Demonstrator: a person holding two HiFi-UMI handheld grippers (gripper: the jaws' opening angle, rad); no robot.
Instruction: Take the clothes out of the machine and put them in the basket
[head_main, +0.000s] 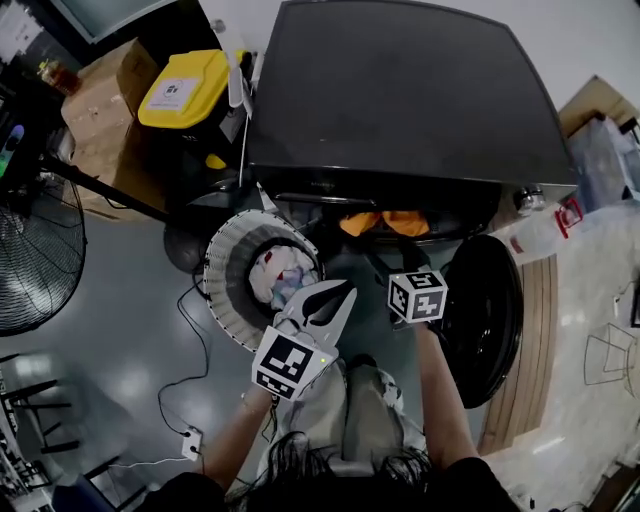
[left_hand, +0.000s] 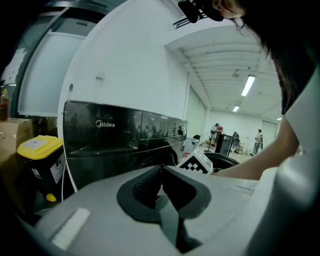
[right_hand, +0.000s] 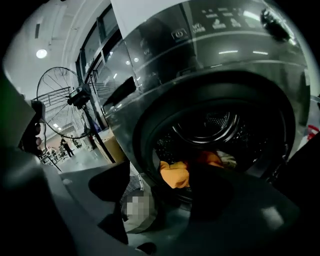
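The dark front-loading machine (head_main: 400, 90) stands with its round door (head_main: 485, 305) swung open to the right. Orange clothes (head_main: 385, 222) lie at the drum mouth and show again as the orange clothes (right_hand: 176, 173) in the right gripper view. Left of the opening stands a white ribbed basket (head_main: 228, 262) holding light clothes (head_main: 283, 280). My left gripper (head_main: 345, 292) hangs by the basket's right rim, jaws shut and empty, tips meeting (left_hand: 161, 169). My right gripper (right_hand: 165, 195) is open, empty, and points at the drum a short way in front of it.
A yellow-lidded bin (head_main: 183, 88) and cardboard box (head_main: 105, 110) sit left of the machine. A floor fan (head_main: 35, 255) stands at far left. A power strip (head_main: 190, 440) with cables lies on the floor. Wooden boards (head_main: 530, 350) and plastic bags (head_main: 610, 150) are at right.
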